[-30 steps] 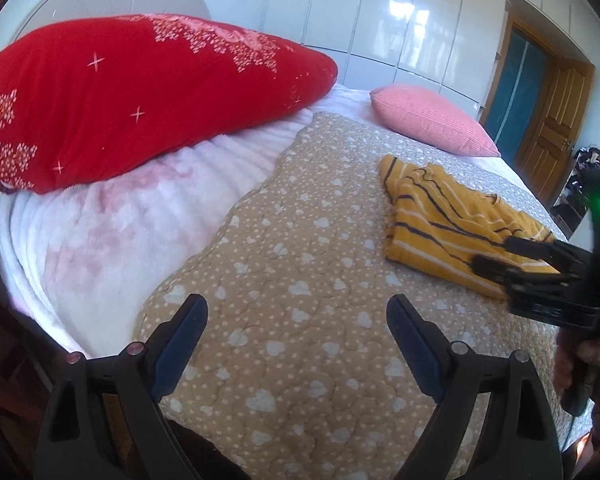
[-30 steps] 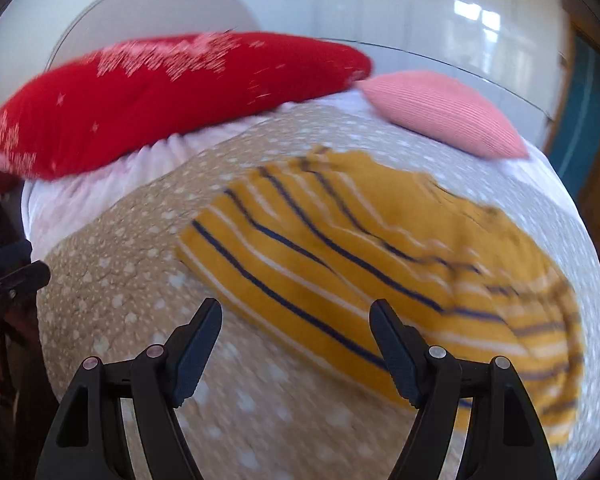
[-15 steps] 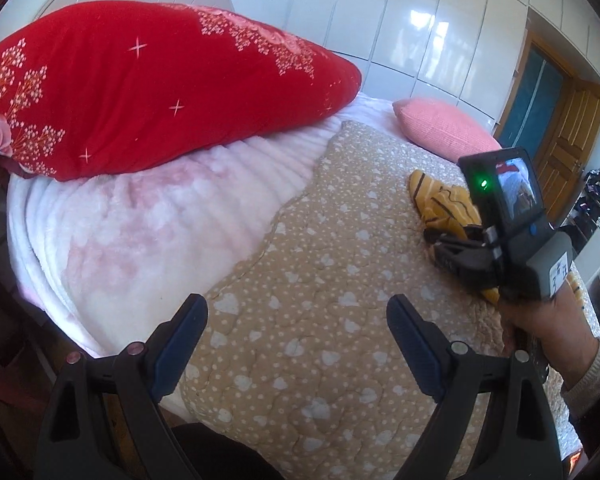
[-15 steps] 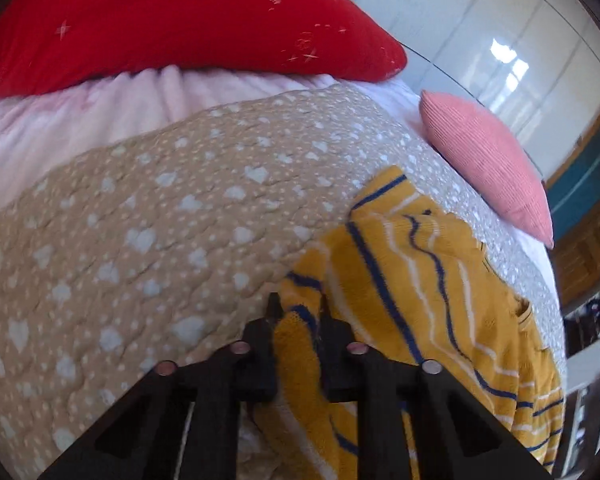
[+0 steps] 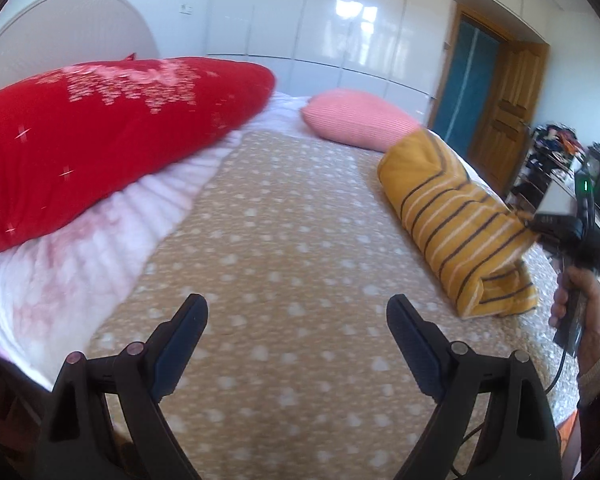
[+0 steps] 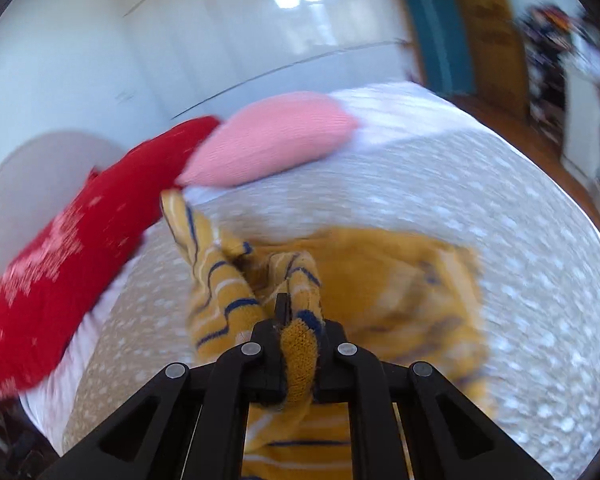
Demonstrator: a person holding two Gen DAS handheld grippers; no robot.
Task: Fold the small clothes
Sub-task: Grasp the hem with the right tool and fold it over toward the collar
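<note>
The right gripper (image 6: 286, 320) is clamped on a bunched edge of the yellow striped garment (image 6: 236, 292), its jaws pinched tight with knit fabric squeezed between and bulging over them; a second ago those jaws stood wide above the garment, which then lay flat on the quilt (image 5: 284, 248), and half a second ago they had already closed on its near corner. Now the garment is pulled up and doubled over itself: in the left view it (image 5: 456, 220) forms a thick fold on the right part of the quilt, one end lifted toward the right gripper (image 5: 540, 226), the lower end resting on the quilt. The hand (image 5: 580, 304) holding that gripper shows at the right edge, further right than half a second ago. The left gripper (image 5: 296, 332) hovers over bare quilt with its jaws spread wide and nothing between them, as before. The red pillow (image 5: 112, 140) and pink pillow (image 5: 360, 120) lie at the head of the bed, unmoved.
</note>
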